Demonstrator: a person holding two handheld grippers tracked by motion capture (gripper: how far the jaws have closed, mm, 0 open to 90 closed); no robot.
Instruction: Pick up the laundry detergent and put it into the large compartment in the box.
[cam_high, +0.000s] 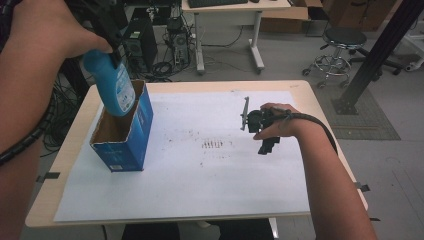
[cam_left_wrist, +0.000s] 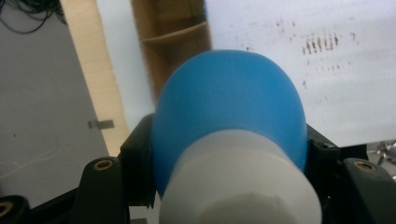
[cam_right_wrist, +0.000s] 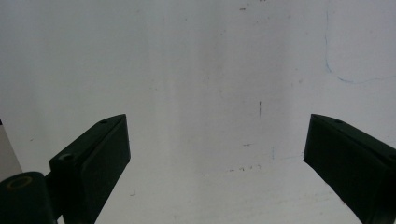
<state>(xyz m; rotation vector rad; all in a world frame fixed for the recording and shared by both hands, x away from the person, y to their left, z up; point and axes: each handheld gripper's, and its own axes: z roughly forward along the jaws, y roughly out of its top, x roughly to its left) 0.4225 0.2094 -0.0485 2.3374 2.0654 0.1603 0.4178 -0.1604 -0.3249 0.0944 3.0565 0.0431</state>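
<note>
High view: we are holding a blue bottle (cam_high: 114, 85) in our left gripper (cam_high: 111, 47), its base dipping into the open box (cam_high: 131, 137) at the table's (cam_high: 310, 95) left, while our right gripper (cam_high: 260, 131) is idling on the paper (cam_high: 200, 190). Left gripper view: we are clamping the bottle (cam_left_wrist: 229, 116) just below its white cap (cam_left_wrist: 240, 182), above the box (cam_left_wrist: 170, 42). Right gripper view: we are keeping our jaws wide over paper (cam_right_wrist: 210, 70). We are judging this a bottle-and-box transfer; next calls for a straight, steady vertical move.

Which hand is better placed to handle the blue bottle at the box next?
Left. The left gripper is shut on the blue bottle, right at the open blue box. The right gripper stands open over the white sheet.
</note>
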